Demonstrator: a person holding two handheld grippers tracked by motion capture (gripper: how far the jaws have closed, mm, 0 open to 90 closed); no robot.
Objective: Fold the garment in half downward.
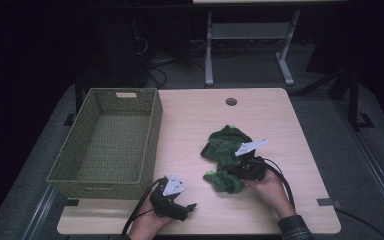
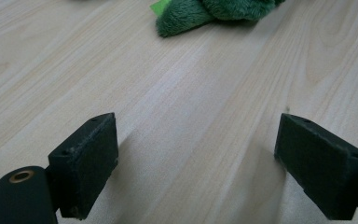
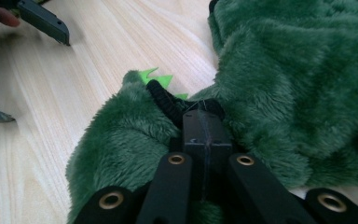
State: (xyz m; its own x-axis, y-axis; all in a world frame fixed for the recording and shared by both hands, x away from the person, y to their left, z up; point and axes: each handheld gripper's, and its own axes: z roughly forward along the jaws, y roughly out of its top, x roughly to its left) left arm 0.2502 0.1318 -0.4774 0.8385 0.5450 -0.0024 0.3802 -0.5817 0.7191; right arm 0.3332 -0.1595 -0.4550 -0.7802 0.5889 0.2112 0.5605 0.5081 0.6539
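Right gripper (image 1: 239, 172), black two-jaw tongs with a grey three-cornered plate on top: jaws brought fully together, pinching a fold of the dark green plush garment (image 1: 226, 157). In the right gripper view the two pads (image 3: 204, 135) meet face to face with the black ribbed cuff (image 3: 164, 99) and the fleece bunched at their tips; bright green felt spikes (image 3: 154, 76) stand just beyond the cuff. The right hand (image 1: 270, 189) holds this gripper from the near-right part of the table.

Left gripper (image 1: 190, 207), black tongs of the same make: jaws standing wide apart with nothing between them. In the left gripper view its pads (image 2: 86, 161) hang close over bare wood, and the near end of the plush garment (image 2: 200, 14) lies well ahead of them. The left hand (image 1: 150, 222) rests at the near edge of the table, left of centre.

The plush garment lies crumpled on the pale wooden table (image 1: 190, 120), right of centre and nearer the near edge than the far one, its lower lobe at the right gripper's tips.

Rectangular olive-green woven basket (image 1: 150, 132): stands along the table's left edge, reaching from the far-left corner almost to the near edge, well apart from the garment. A round cable hole (image 1: 231, 101) lies near the far edge.
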